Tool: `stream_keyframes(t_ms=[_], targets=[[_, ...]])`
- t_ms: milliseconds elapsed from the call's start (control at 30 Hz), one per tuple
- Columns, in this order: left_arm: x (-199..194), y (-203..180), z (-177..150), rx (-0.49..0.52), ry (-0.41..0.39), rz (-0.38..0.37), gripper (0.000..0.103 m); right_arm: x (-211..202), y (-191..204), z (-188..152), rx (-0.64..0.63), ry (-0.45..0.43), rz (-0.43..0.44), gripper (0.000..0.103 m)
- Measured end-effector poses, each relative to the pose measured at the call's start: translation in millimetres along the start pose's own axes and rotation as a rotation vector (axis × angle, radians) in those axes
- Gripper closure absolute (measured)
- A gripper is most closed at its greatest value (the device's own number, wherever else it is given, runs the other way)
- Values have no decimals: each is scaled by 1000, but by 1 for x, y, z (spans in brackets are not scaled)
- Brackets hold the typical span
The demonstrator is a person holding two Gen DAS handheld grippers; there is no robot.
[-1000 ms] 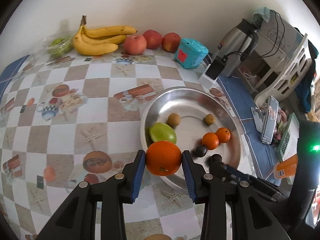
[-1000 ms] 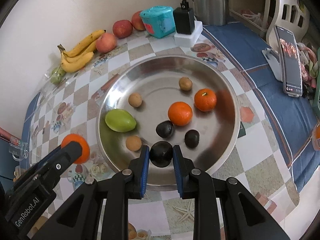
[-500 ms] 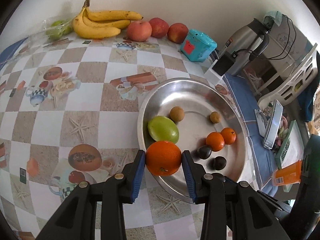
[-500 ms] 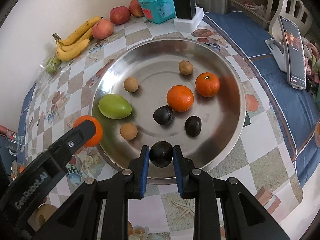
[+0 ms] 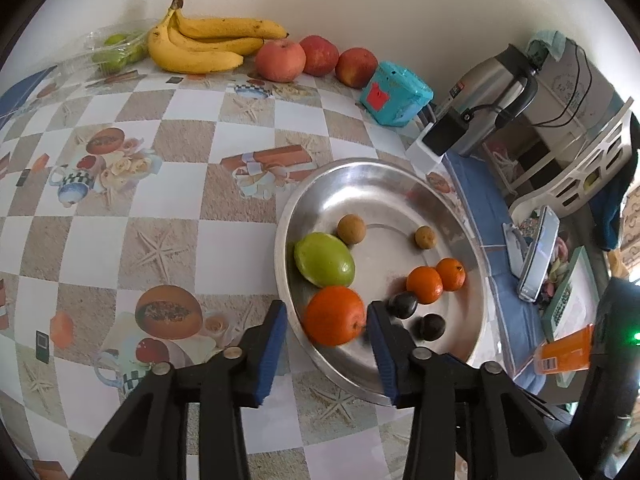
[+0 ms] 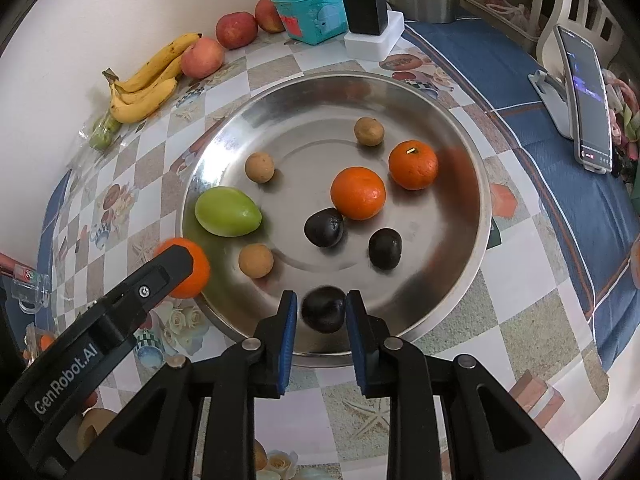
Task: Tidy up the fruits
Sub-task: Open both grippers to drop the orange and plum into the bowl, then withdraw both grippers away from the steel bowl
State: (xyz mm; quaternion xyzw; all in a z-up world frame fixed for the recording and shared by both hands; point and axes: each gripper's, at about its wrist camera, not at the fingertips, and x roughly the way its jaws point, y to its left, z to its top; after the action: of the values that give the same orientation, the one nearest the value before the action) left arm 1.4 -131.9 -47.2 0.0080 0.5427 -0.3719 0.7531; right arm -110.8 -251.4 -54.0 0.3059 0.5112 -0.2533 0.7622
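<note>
Table (image 5: pixel 120 216): checkered cloth fills the left and centre of the left wrist view; we see it around the bowl in the right wrist view too.
Bowl (image 6: pixel 472 184): steel, centre of the right wrist view – lower right of centre in the left one (image 5: pixel 372 176).
Left gripper (image 5: pixel 325 330): bottom centre; fingers spread, released. The orange (image 5: pixel 334 315) sits between them against the right pad, clear of the left pad, over the bowl's near rim.
Right gripper (image 6: pixel 321 314): bottom centre; pads parted with a narrow gap either side of the dark fruit (image 6: pixel 323 309), which looks blurred over the bowl's near edge – we cannot tell if it rests on the steel.
Bananas (image 5: pixel 204 46): upper left, against the wall.
Apples (image 5: pixel 280 60): three in a row, right of the bananas.
Green fruit (image 6: pixel 227 211): left inside the bowl.
Tangerines (image 6: pixel 358 193): two, right of centre in the bowl.
Dark fruits in bowl (image 6: pixel 324 227): two, just below the tangerines.
Brown fruits (image 6: pixel 260 167): three small ones, spread apart in the bowl.
</note>
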Motion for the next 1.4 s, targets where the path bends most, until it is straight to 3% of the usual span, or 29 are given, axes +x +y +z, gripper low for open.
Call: stream_keyframes(t_ms=[33, 167, 300, 433, 500, 600, 667, 733, 767, 967, 1100, 1400], targets=[[-3, 0, 1, -1, -7, -6, 54, 0, -1, 0, 2, -2, -1, 66], [-10, 4, 4, -14, -26, -3, 53, -2, -3, 1, 11, -10, 0, 64], [-16, 14, 7, -33, -40, 70, 45, -3, -3, 2, 11, -26, -2, 49], [-18, 30, 7, -51, -35, 203, 41, -5, -3, 3, 13, -41, -7, 47], [-13, 37, 5, -21, -6, 353, 40, -5, -3, 3, 11, -41, -8, 46], [-2, 48, -1, 9, 44, 500, 40, -5, -1, 3, -2, -43, -12, 46], [2, 57, -5, 6, 84, 539, 39, -5, 2, 3, -11, -46, -15, 44], [6, 65, -9, 3, 119, 575, 37, -5, 4, 2, -20, -50, -18, 28], [7, 69, -10, 4, 128, 592, 36, -5, 5, 2, -26, -53, -20, 27], [5, 81, -12, -5, 131, 628, 28, -5, 15, 0, -76, -65, -35, 26], [0, 83, -11, -11, 119, 639, 22, -7, 25, -3, -125, -92, -54, 9], [-20, 83, -13, -27, 78, 624, 22, -11, 35, -8, -167, -120, -67, 9]])
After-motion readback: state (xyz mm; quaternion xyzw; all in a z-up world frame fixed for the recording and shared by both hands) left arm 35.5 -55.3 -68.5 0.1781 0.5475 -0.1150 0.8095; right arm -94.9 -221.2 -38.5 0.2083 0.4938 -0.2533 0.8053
